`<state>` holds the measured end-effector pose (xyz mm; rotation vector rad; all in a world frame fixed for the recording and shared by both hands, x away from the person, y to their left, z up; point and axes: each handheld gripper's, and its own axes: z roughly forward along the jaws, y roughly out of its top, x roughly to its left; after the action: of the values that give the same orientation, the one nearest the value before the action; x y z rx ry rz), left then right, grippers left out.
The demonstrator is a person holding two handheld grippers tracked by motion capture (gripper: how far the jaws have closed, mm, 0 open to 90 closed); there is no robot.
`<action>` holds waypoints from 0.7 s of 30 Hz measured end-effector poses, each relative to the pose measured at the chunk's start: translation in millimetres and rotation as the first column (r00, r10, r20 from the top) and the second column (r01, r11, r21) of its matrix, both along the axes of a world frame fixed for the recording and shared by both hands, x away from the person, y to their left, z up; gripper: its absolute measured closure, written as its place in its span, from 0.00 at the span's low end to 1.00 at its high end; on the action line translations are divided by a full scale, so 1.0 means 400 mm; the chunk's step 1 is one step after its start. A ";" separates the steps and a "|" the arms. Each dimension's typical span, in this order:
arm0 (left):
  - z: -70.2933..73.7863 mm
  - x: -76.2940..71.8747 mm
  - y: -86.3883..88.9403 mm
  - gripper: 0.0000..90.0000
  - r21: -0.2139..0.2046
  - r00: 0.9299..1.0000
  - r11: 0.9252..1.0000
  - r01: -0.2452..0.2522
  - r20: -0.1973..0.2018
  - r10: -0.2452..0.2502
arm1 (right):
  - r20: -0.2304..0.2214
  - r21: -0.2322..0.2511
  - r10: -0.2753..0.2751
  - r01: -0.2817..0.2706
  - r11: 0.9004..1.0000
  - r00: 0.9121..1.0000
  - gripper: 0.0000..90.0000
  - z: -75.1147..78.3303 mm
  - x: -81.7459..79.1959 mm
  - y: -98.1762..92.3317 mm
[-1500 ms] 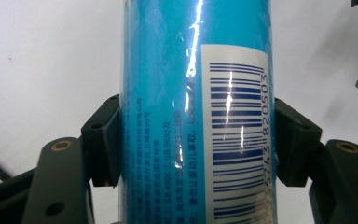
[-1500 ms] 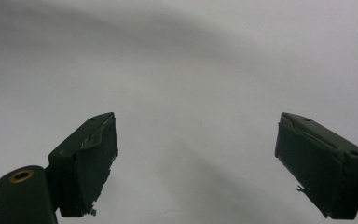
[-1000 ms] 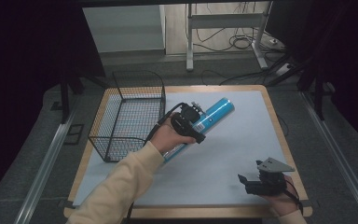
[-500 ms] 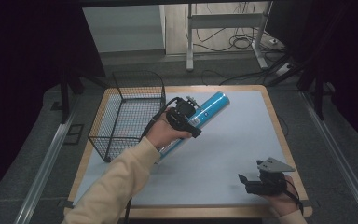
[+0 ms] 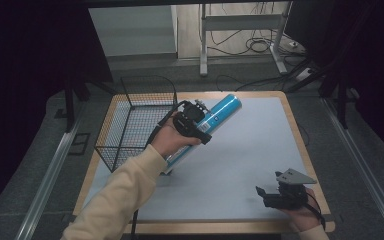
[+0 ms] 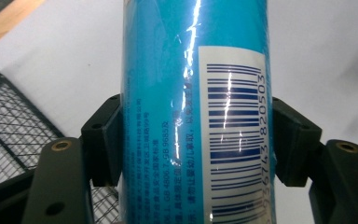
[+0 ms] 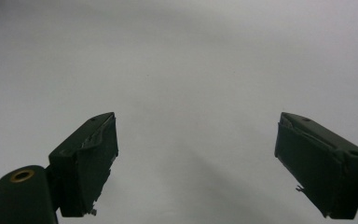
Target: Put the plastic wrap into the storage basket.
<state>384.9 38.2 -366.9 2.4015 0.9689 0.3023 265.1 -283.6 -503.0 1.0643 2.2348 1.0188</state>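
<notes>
Above the white mat (image 5: 260,150), just right of the wire basket (image 5: 130,125), the blue can (image 5: 220,114) is up off the surface, tilted with its far end aimed toward the table's back right. And the left gripper (image 5: 200,120) has it clamped around the middle, jaws pressed tight against both sides of the tube! From the left gripper view the grip is plain: the can (image 6: 196,112) fills the gap between the black pads (image 6: 103,140), its barcode label facing the camera, small print running along the blue side. A corner of the basket's black mesh (image 6: 9,130) shows at the lower left there, with the wooden table edge (image 6: 4,23) at the top left. The cream sleeve (image 5: 125,195) reaches in from the bottom. Over at the near right corner of the mat, the right gripper (image 5: 267,192) sits low in the hand, well apart from the can. Its jaws stand wide apart over bare mat (image 7: 191,93), nothing between them.
</notes>
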 end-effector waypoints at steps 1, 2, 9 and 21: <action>0.003 0.000 0.003 0.35 -0.009 1.000 1.000 -0.010 0.002 0.010 | 0.000 0.000 0.000 0.000 1.000 1.000 0.15 0.000 0.000 0.000; 0.006 0.002 0.007 0.35 -0.012 1.000 1.000 -0.015 0.004 0.015 | -0.001 0.000 -0.001 0.001 1.000 1.000 0.15 0.000 0.000 0.000; 0.028 0.012 0.026 0.35 -0.024 0.999 0.999 -0.034 0.022 0.035 | 0.008 0.000 -0.012 0.012 1.000 1.000 0.15 0.001 0.001 -0.003; 0.052 0.026 0.047 0.35 -0.032 0.998 0.998 -0.048 0.038 0.049 | 0.004 -0.002 -0.012 0.012 1.000 1.000 0.15 0.000 0.001 -0.004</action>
<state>395.3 57.2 -346.2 2.3381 1.0081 0.3477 265.6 -285.1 -503.1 1.0722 2.2235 1.0129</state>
